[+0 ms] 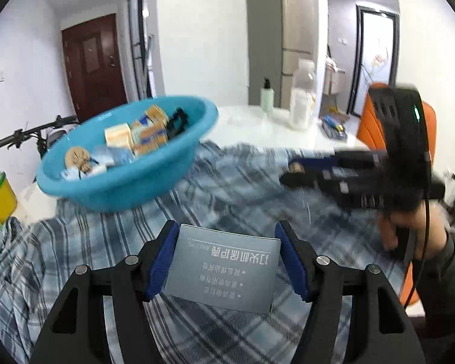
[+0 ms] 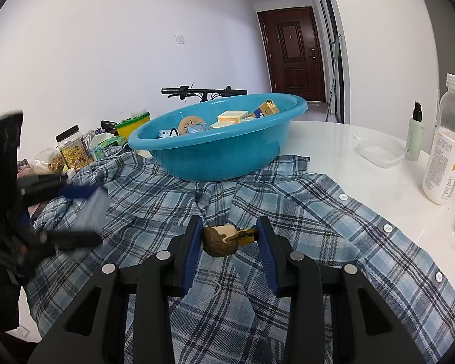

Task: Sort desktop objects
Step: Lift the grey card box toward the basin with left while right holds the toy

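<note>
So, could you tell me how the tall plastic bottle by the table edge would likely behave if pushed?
The bottle is tall and narrow, so it probably tips easily. It looks mostly full, so likely fairly heavy. The white table looks glossy, so it may slide.

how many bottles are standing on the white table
2. A tall clear bottle with white contents stands near the table's right edge; a small green pump bottle stands just beyond it, beside a clear tray. Others may be hidden.

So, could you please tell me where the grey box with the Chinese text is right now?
The grey box is clamped between the left gripper jaws, low and central in the left wrist view, above the plaid shirt and short of the blue basin.
</note>
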The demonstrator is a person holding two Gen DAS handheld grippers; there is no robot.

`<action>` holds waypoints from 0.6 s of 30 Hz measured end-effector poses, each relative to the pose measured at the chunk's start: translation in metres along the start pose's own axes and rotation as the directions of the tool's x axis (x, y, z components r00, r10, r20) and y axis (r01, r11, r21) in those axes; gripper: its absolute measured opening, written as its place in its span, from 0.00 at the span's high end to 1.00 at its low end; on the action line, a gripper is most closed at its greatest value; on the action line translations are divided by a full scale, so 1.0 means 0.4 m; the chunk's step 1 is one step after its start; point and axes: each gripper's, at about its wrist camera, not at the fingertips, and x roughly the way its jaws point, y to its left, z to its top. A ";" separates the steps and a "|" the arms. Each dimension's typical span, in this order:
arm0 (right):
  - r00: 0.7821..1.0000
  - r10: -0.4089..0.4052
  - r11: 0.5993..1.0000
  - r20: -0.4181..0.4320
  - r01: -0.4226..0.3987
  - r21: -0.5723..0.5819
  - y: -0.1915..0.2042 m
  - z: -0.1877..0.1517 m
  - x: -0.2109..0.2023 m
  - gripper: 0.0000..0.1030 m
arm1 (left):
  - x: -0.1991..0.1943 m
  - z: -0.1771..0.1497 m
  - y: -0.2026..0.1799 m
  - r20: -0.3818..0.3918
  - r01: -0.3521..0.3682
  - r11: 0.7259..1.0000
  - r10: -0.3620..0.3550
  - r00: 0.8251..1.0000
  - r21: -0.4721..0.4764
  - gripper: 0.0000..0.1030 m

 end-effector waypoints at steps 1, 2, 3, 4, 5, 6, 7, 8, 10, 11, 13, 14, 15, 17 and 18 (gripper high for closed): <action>1.000 0.000 1.000 0.000 0.000 -0.001 0.001 0.000 0.000 0.65 | -0.003 0.010 0.002 0.009 -0.001 1.000 0.001 1.000 -0.003 0.34; 1.000 0.001 1.000 0.001 -0.001 -0.001 0.001 0.000 0.000 0.65 | -0.003 0.025 0.005 0.022 -0.013 1.000 0.013 1.000 -0.008 0.34; 1.000 0.002 1.000 0.001 -0.002 -0.002 0.000 0.000 0.000 0.65 | 0.001 0.039 0.008 0.030 -0.021 1.000 0.021 0.999 -0.010 0.34; 1.000 0.002 1.000 0.002 -0.002 -0.002 -0.001 -0.001 -0.001 0.65 | 0.002 0.051 0.013 0.038 -0.028 1.000 0.028 0.999 -0.011 0.34; 1.000 0.003 1.000 0.001 -0.003 -0.002 -0.001 -0.001 -0.001 0.65 | 0.001 0.064 0.020 0.049 -0.041 0.999 0.042 0.998 -0.018 0.34; 1.000 0.003 1.000 0.001 -0.003 -0.002 0.000 -0.001 -0.001 0.65 | 0.003 0.082 0.030 0.059 -0.049 0.998 0.051 0.997 -0.027 0.34; 1.000 0.003 1.000 0.001 -0.003 -0.003 0.001 -0.001 -0.001 0.65 | 0.000 0.092 0.036 0.065 -0.054 0.998 0.056 0.996 -0.033 0.34; 1.000 0.003 1.000 0.002 -0.003 -0.004 0.001 -0.001 -0.002 0.65 | 0.002 0.105 0.049 0.074 -0.063 0.997 0.066 0.995 -0.050 0.34; 1.000 0.002 1.000 0.009 -0.002 -0.008 0.005 -0.001 -0.005 0.65 | 0.008 0.136 0.073 0.086 -0.075 0.994 0.082 0.993 -0.080 0.34; 1.000 0.007 1.000 0.010 -0.007 -0.012 0.006 -0.002 -0.006 0.65 | 0.009 0.144 0.080 0.093 -0.085 0.993 0.093 0.991 -0.085 0.34; 1.000 0.005 1.000 0.006 -0.005 -0.017 0.009 -0.002 -0.005 0.65 | 0.021 0.173 0.101 0.105 -0.117 0.989 0.126 0.986 -0.087 0.34; 1.000 0.003 1.000 0.006 -0.003 -0.021 0.011 -0.003 -0.005 0.65 | 0.027 0.178 0.110 0.110 -0.127 0.987 0.137 0.984 -0.093 0.34; 1.000 0.006 1.000 0.005 -0.006 -0.023 0.012 -0.002 -0.005 0.65 | 0.034 0.187 0.123 0.111 -0.134 0.986 0.145 0.983 -0.104 0.34; 1.000 0.005 1.000 0.004 -0.004 -0.023 0.010 -0.002 -0.003 0.65 | 0.048 0.199 0.146 0.115 -0.148 0.981 0.162 0.980 -0.122 0.34; 1.000 0.006 1.000 0.005 -0.006 -0.022 0.008 -0.001 -0.002 0.65 | 0.059 0.205 0.163 0.113 -0.164 0.977 0.179 0.977 -0.135 0.34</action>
